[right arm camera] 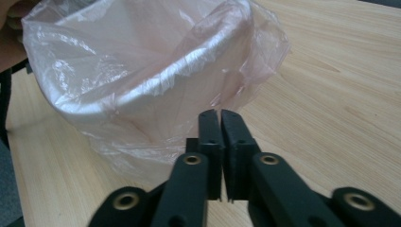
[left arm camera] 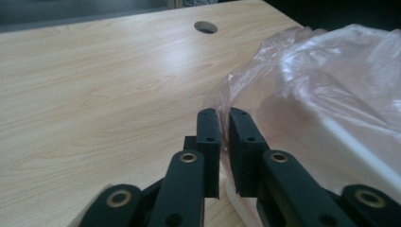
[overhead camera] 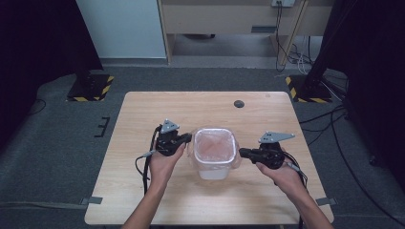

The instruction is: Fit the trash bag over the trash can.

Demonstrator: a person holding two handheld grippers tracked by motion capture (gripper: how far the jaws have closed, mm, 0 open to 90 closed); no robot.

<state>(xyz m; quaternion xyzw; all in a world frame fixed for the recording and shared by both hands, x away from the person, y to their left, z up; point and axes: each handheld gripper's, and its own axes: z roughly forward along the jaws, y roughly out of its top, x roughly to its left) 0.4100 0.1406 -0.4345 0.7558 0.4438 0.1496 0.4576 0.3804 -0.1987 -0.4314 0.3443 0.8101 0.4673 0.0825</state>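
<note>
A small white bin (overhead camera: 213,172) lined with a thin pink plastic bag (overhead camera: 214,145) stands at the middle of the wooden table (overhead camera: 153,109). My left gripper (overhead camera: 189,138) is at the bag's left edge. In the left gripper view its jaws (left arm camera: 224,116) are shut, with the bag's film (left arm camera: 321,71) pinched in the narrow gap. My right gripper (overhead camera: 240,152) touches the bag's right edge. In the right gripper view it (right arm camera: 220,115) is shut where the loose hem of the bag (right arm camera: 118,71) hangs below the bin's rim (right arm camera: 189,59).
A round cable hole (overhead camera: 239,103) lies in the tabletop behind the bin, also seen as a dark hole (left arm camera: 205,27) in the left gripper view. Two stand bases with yellow-black tape (overhead camera: 90,88) (overhead camera: 305,90) sit on the floor beyond the table's far corners.
</note>
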